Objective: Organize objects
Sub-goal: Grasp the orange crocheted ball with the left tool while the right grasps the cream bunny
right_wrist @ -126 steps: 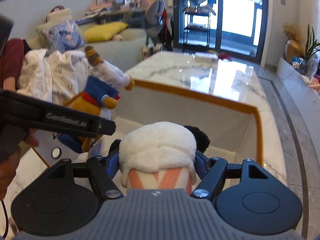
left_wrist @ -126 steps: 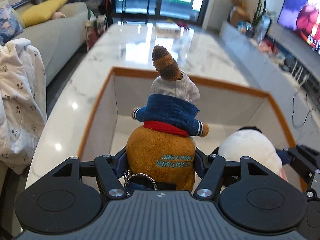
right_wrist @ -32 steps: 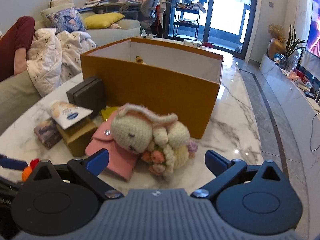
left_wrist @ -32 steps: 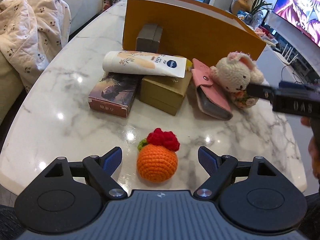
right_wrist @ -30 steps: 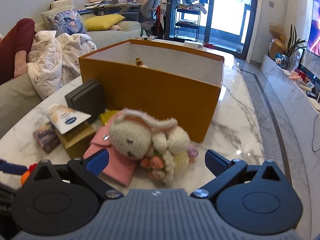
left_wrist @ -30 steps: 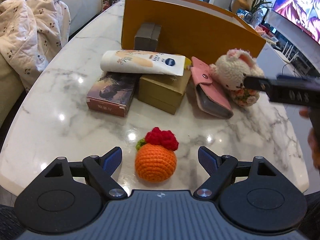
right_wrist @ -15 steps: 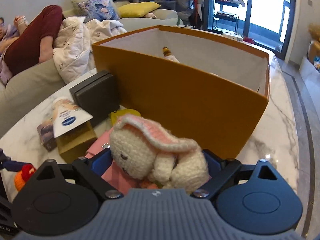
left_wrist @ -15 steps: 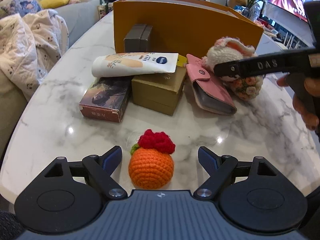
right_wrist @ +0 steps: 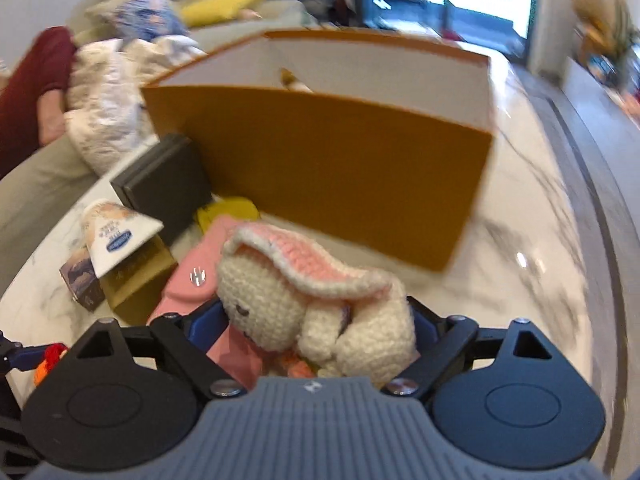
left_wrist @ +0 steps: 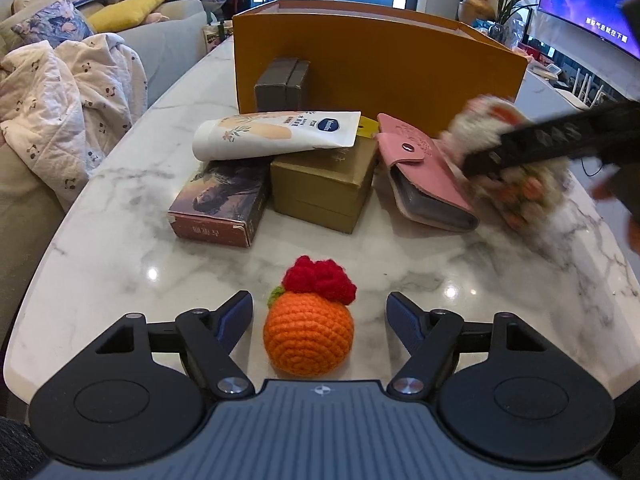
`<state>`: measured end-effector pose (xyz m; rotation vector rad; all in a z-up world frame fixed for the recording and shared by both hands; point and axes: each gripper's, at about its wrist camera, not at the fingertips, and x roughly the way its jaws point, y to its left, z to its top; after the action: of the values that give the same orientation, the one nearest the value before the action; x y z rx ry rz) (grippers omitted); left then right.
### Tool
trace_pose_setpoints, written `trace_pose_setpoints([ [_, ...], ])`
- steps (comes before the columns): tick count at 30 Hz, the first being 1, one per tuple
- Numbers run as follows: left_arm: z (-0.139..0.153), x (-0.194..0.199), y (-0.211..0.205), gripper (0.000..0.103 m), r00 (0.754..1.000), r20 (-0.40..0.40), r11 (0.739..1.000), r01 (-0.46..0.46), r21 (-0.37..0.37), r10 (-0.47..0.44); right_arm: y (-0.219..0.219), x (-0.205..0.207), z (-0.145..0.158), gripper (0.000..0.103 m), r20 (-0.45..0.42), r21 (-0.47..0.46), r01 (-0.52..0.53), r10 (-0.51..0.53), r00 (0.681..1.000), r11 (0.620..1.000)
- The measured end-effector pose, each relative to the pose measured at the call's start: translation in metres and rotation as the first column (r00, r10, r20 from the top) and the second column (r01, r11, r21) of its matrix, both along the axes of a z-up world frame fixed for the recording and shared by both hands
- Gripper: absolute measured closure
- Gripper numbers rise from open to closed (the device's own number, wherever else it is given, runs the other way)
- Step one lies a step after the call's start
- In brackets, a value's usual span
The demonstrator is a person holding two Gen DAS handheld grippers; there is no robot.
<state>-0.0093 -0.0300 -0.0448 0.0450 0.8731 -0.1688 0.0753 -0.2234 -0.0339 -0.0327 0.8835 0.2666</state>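
Note:
An orange crochet ball with a red top (left_wrist: pixel 308 330) sits on the marble table (left_wrist: pixel 120 240) between the open fingers of my left gripper (left_wrist: pixel 320 312), untouched. My right gripper (right_wrist: pixel 316 320) is shut on a cream crochet bunny with pink ears (right_wrist: pixel 312 300), which also shows blurred in the left wrist view (left_wrist: pixel 516 160), lifted off the table. The open orange box (left_wrist: pixel 376 60) stands behind, with a plush toy's tip (right_wrist: pixel 294 80) showing inside.
On the table lie a cream tube (left_wrist: pixel 276 134), a gold box (left_wrist: pixel 324 188), a brown book-like box (left_wrist: pixel 220 208), a pink wallet (left_wrist: pixel 424 184), a dark grey case (left_wrist: pixel 282 84) and a yellow item (right_wrist: pixel 228 212). A sofa with a blanket (left_wrist: pixel 60 100) stands left.
My right gripper has closed on the bunny and is lifting it, moving fast. My left gripper has crept closer to the orange ball and stays open.

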Motion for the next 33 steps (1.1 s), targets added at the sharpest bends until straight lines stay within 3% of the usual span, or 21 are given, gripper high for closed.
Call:
trace_pose_setpoints([
  [3, 0.0, 0.0, -0.002, 0.016, 1.0, 0.002, 1.0, 0.001, 0.01, -0.001, -0.001, -0.015, 0.0, 0.006, -0.047, -0.02, -0.017, 0.016, 0.999, 1.0],
  [5, -0.001, 0.0, -0.002, 0.016, 1.0, 0.004, 1.0, 0.001, 0.01, -0.001, -0.001, -0.022, 0.0, 0.005, -0.031, -0.036, -0.052, 0.051, 0.998, 0.998],
  [10, 0.0, -0.001, 0.001, 0.016, 1.0, 0.005, 1.0, -0.003, -0.009, 0.003, 0.002, -0.019, -0.004, 0.004, 0.05, -0.185, -0.089, 0.099, 0.994, 0.979],
  [14, -0.001, -0.001, 0.0, 0.016, 1.0, 0.008, 1.0, 0.001, 0.0, -0.001, -0.002, -0.003, -0.013, 0.004, 0.056, -0.136, -0.144, 0.152, 0.987, 0.98],
  [17, -0.001, -0.001, 0.001, 0.016, 1.0, 0.009, 1.0, -0.002, -0.008, 0.002, -0.007, 0.003, -0.019, 0.007, 0.024, -0.051, -0.126, 0.127, 0.992, 0.991],
  [21, -0.001, 0.0, 0.003, 0.018, 1.0, 0.007, 1.0, -0.01, -0.019, 0.01, -0.013, 0.0, -0.017, 0.022, 0.009, -0.01, -0.074, 0.075, 0.997, 0.997],
  [23, 0.0, 0.0, 0.002, 0.024, 1.0, 0.009, 1.0, -0.012, -0.003, 0.012, -0.014, -0.003, -0.016, 0.023, 0.006, -0.014, -0.06, 0.06, 0.998, 0.998],
  [25, 0.0, -0.001, 0.001, 0.038, 1.0, 0.016, 1.0, -0.019, 0.021, 0.019, -0.014, -0.005, -0.016, 0.024, 0.005, -0.01, -0.057, 0.057, 0.998, 0.998],
  [26, 0.001, -0.001, 0.0, 0.052, 0.999, 0.024, 0.999, -0.022, 0.038, 0.022, -0.014, -0.005, -0.016, 0.025, 0.005, -0.01, -0.057, 0.058, 0.998, 0.998],
  [27, 0.001, -0.001, 0.001, 0.057, 1.0, 0.026, 0.999, -0.017, 0.029, 0.016, -0.014, -0.007, -0.016, 0.025, 0.007, -0.011, -0.058, 0.058, 0.998, 0.998],
  [33, 0.001, 0.0, 0.002, 0.058, 1.0, 0.028, 0.999, -0.012, 0.031, 0.011, -0.011, -0.013, -0.015, 0.027, 0.019, -0.03, -0.06, 0.061, 0.998, 0.998],
])
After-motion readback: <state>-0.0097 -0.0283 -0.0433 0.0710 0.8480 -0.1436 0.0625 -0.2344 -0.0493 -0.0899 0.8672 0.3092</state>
